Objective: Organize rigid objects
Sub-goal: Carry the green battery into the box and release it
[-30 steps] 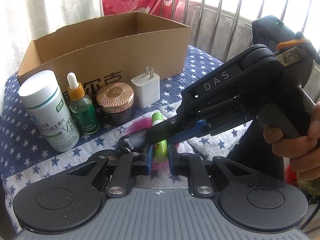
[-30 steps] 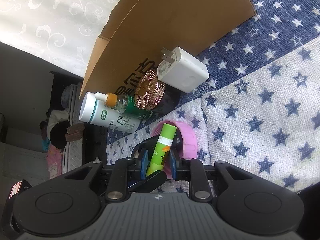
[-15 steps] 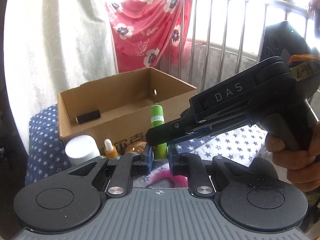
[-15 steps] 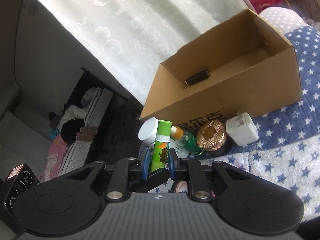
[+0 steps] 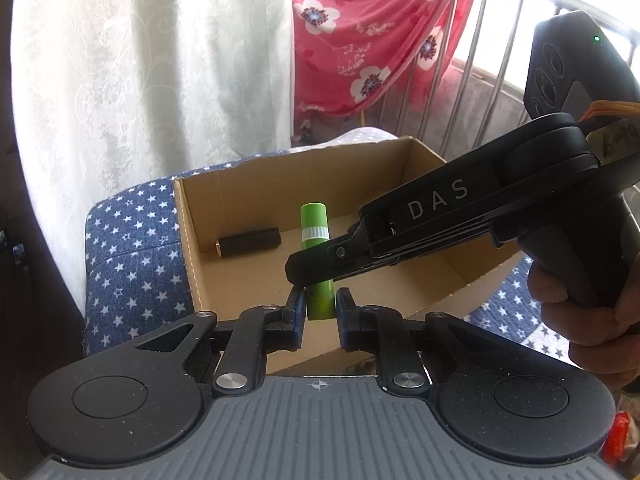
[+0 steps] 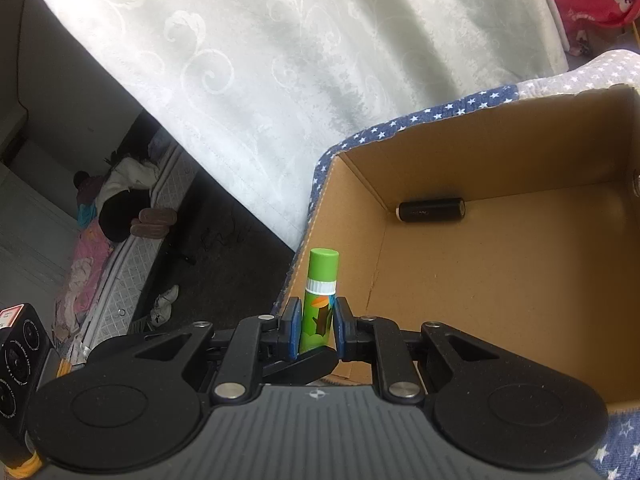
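Green lip-balm tube (image 6: 318,312) is sitting upright between my right gripper's (image 6: 316,330) blue pads (image 6: 293,330), which are pinching its printed lower body, cap end up. From the left wrist camera I am seeing the same tube, with the right tool's black finger crossing in front of its middle. My left gripper (image 5: 318,312) is flanking the tube's bottom end; its pads (image 5: 298,312) are sitting close on either side, with a narrow gap showing on the right, so I cannot tell whether they are gripping it or only standing alongside.

Beyond the fingers, the open cardboard box (image 5: 188,240) is resting on a blue star-print cloth (image 5: 128,248). The tube is hanging above the box's near edge, toward its left end. Inside, a black cylinder (image 6: 432,210) is lying on its side against the far wall near the left corner.

Farther back, a pale patterned curtain (image 5: 160,60) is hanging, with a red floral cloth (image 5: 368,32) draped on a metal railing (image 5: 508,40).
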Motion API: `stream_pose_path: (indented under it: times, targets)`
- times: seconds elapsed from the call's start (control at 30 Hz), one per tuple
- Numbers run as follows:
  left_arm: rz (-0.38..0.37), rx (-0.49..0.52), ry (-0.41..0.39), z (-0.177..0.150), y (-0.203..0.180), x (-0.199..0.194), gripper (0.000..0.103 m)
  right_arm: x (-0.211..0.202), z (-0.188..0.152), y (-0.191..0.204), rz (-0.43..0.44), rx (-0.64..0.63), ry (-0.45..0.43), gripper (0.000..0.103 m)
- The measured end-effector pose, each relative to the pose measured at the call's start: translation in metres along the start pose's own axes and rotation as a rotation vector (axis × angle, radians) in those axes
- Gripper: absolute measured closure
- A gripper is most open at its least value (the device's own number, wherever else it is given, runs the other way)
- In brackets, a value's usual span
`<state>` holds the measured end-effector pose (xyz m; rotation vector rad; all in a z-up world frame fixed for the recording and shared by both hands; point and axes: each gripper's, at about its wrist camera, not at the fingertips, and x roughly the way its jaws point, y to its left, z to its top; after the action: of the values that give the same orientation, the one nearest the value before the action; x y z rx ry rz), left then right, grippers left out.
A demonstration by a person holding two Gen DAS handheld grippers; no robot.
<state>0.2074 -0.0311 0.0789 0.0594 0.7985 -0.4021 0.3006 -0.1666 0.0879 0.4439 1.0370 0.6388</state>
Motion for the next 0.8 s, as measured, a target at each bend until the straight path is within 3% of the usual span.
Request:
stream_pose_path:
  times: [0.13, 0.2, 0.37, 0.47, 0.63, 0.8]
  targets:
    - [0.054, -0.030, 0.064, 0.006, 0.011, 0.029, 0.086, 0.040, 0.025, -0.020, -0.029, 0.040, 0.095, 0.085]
    - [0.098, -0.036, 0.060, 0.007, 0.014, 0.030, 0.086, 0.056, 0.033, -0.029, -0.045, 0.048, 0.134, 0.086]
    - [0.098, -0.047, 0.042, 0.006, 0.016, 0.019, 0.083, 0.091, 0.046, -0.037, -0.108, 0.030, 0.213, 0.086]
    - [0.121, -0.047, 0.015, 0.007, 0.016, 0.008, 0.082, 0.097, 0.047, -0.036, -0.131, 0.035, 0.210, 0.085]
    - [0.103, -0.066, -0.042, 0.005, 0.016, -0.018, 0.080, 0.067, 0.038, -0.020, -0.112, -0.014, 0.152, 0.084]
    - [0.072, -0.058, -0.110, -0.005, 0.005, -0.050, 0.076, 0.000, 0.019, -0.008, -0.097, -0.059, 0.064, 0.084]
